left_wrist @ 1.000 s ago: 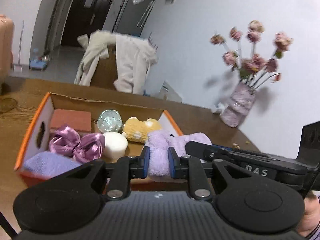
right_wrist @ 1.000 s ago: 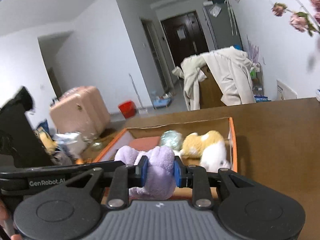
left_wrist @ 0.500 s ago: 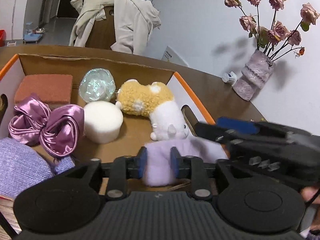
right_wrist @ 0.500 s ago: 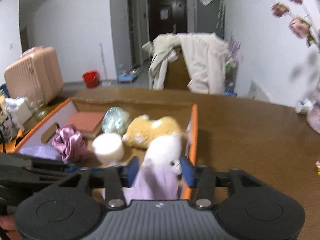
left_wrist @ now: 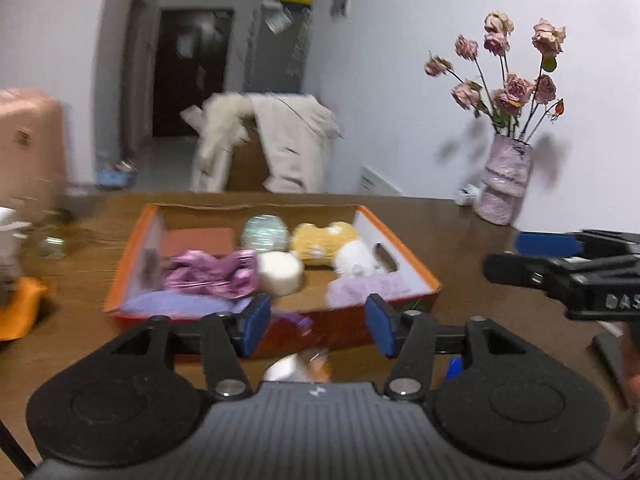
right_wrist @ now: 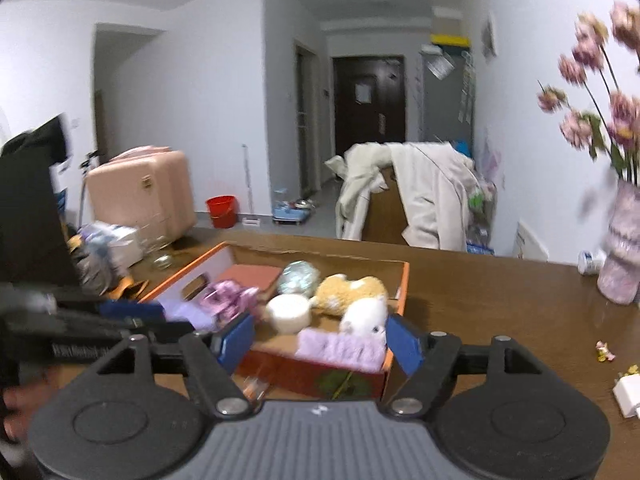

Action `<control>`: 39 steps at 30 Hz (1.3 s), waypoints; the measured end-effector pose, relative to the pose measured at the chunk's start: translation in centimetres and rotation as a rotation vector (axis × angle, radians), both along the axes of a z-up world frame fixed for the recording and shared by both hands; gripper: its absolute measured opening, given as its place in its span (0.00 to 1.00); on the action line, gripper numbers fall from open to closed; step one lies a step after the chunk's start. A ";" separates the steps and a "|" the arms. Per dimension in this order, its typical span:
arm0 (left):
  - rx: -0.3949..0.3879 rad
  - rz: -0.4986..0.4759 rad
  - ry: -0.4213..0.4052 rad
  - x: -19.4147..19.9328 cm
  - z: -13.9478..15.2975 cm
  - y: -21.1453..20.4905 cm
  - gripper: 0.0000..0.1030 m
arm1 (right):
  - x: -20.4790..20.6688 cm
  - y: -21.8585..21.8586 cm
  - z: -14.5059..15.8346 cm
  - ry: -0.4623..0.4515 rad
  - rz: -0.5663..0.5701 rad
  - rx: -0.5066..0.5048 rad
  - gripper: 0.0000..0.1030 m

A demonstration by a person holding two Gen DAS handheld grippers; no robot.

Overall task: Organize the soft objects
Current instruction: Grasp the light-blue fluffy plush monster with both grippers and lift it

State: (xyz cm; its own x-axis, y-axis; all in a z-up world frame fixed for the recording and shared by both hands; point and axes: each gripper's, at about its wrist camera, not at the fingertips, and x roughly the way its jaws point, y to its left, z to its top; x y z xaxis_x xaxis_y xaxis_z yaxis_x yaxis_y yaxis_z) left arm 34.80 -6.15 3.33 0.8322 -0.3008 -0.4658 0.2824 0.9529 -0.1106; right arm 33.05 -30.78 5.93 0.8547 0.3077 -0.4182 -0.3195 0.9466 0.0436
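Left wrist view: our left gripper wide, empty; right gripper likewise wide, empty; lilac plush lies in orange box near corner; placing looks finished; next we seek remaining soft item.

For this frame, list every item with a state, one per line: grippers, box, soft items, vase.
left gripper: jaws open, empty
right gripper: jaws open, empty
orange box: open-topped, on the table
purple plush: lying in the box's near right corner
white round puff: in the box
pink satin bow: in the box
vase: upright, holding roses
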 end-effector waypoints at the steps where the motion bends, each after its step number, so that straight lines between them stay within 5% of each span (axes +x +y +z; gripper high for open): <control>1: 0.020 0.025 -0.027 -2.0 0.1 0.4 0.63 | -1.4 0.1 -0.1 -0.014 0.007 -0.001 0.75; 5: 0.056 0.083 -0.109 -8.5 -0.5 1.5 0.81 | -7.3 0.1 -2.1 -0.060 0.006 0.022 0.77; 12: 0.068 0.105 -0.114 -15.8 -3.3 1.5 0.88 | -13.7 0.2 -7.3 0.025 -0.028 0.030 0.77; 18: 0.094 0.088 -0.092 -17.1 -5.0 0.8 0.91 | -16.0 -1.1 -8.8 0.032 -0.112 0.048 0.77; 33: 0.097 0.041 -0.051 -14.1 -6.5 -1.4 0.93 | -6.8 -6.0 -12.5 0.178 -0.258 0.112 0.76; 39: 0.096 0.005 -0.035 -13.1 -7.1 -2.3 0.93 | -6.9 -5.2 -13.2 0.249 -0.148 0.195 0.51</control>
